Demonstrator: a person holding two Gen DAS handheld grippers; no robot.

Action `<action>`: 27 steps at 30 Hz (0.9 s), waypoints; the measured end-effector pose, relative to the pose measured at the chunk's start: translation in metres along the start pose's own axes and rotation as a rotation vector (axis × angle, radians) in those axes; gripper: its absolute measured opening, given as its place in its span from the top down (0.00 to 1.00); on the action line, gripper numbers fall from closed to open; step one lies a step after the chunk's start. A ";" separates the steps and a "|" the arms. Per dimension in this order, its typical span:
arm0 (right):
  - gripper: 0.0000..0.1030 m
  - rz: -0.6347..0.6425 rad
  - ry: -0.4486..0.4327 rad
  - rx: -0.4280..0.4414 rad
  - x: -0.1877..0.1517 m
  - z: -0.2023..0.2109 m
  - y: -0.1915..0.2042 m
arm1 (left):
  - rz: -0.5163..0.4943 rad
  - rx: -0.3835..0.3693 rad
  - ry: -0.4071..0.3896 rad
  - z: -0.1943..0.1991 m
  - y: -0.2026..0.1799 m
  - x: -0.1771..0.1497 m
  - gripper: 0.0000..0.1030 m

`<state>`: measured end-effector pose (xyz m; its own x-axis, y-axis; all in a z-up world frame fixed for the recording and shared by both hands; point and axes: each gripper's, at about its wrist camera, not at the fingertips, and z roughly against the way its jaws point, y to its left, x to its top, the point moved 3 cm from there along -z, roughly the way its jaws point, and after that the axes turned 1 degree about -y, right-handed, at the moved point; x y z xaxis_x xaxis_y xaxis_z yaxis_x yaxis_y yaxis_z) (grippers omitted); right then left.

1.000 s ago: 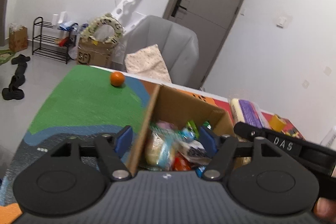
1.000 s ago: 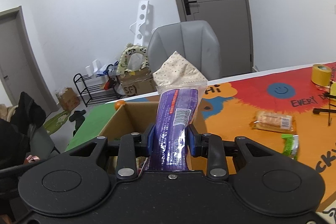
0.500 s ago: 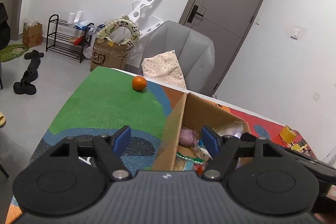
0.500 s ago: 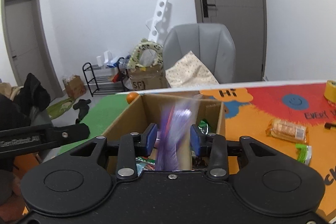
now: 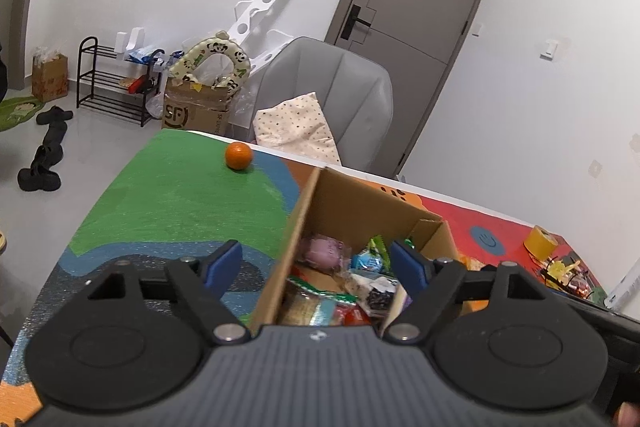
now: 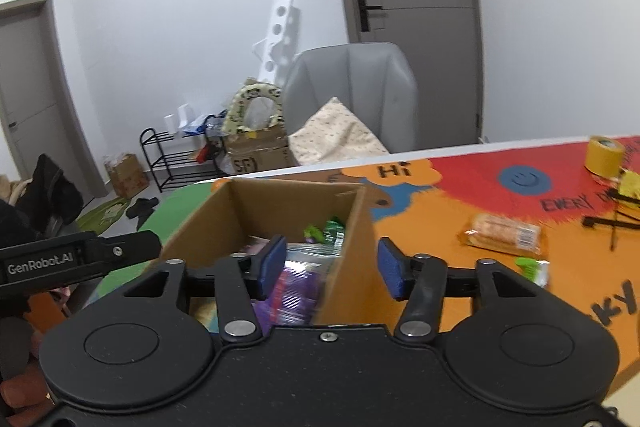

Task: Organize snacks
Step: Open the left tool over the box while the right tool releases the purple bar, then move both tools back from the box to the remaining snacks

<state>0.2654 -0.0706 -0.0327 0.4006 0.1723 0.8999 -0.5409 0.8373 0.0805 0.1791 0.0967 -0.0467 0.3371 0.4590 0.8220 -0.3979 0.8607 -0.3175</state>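
A: Where does the open brown cardboard box (image 6: 352,223) sit?

B: Lower centre of the right wrist view, on the colourful printed table mat (image 6: 460,211). A blurred purple plastic snack packet (image 6: 296,287) lies inside it, low in the frame, just beside the left blue pad.

A: And the right gripper (image 6: 330,267)?

B: Its jaws are opening, spread either side of the box's right wall, pressing on nothing; the packet is free of them.

A: The left gripper (image 5: 316,263)?

B: Also opening, jaws wide. One pad is over the mat, the other over the box (image 5: 360,203), straddling its left wall without touching. Mixed wrapped snacks (image 5: 340,283) fill the box bottom.

A: Anything still outside?

B: A clear-wrapped bread packet (image 6: 502,233) and a small green wrapped snack (image 6: 532,267) lie right of the box. A small orange fruit (image 5: 238,155) sits upper centre on the mat's green area (image 5: 180,195).
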 end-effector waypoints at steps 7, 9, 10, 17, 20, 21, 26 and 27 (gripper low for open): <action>0.24 -0.071 -0.007 -0.070 -0.006 0.013 -0.039 | -0.047 -0.025 0.006 -0.005 -0.033 -0.007 0.14; 0.19 -0.081 -0.014 -0.090 -0.007 0.017 -0.048 | -0.064 -0.036 0.010 -0.007 -0.042 -0.010 0.13; 0.18 -0.088 -0.016 -0.099 -0.007 0.018 -0.054 | -0.073 -0.042 0.013 -0.009 -0.048 -0.012 0.12; 0.06 -0.148 -0.007 -0.141 -0.010 0.022 -0.088 | -0.125 -0.066 0.027 -0.017 -0.079 -0.018 0.12; 0.05 -0.170 -0.004 -0.155 -0.011 0.024 -0.101 | -0.140 -0.078 0.030 -0.020 -0.091 -0.020 0.11; 0.05 -0.177 -0.003 -0.158 -0.012 0.024 -0.105 | -0.145 -0.083 0.031 -0.021 -0.095 -0.021 0.11; 0.05 -0.214 -0.004 -0.184 -0.014 0.027 -0.129 | -0.178 -0.100 0.031 -0.027 -0.117 -0.025 0.11; 0.05 -0.222 -0.006 -0.189 -0.014 0.028 -0.134 | -0.184 -0.102 0.033 -0.029 -0.122 -0.027 0.11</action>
<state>0.3114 -0.1993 -0.0446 0.4892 -0.0282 0.8717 -0.2928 0.9362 0.1946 0.2430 -0.0143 -0.0435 0.4241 0.2975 0.8553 -0.2394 0.9477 -0.2110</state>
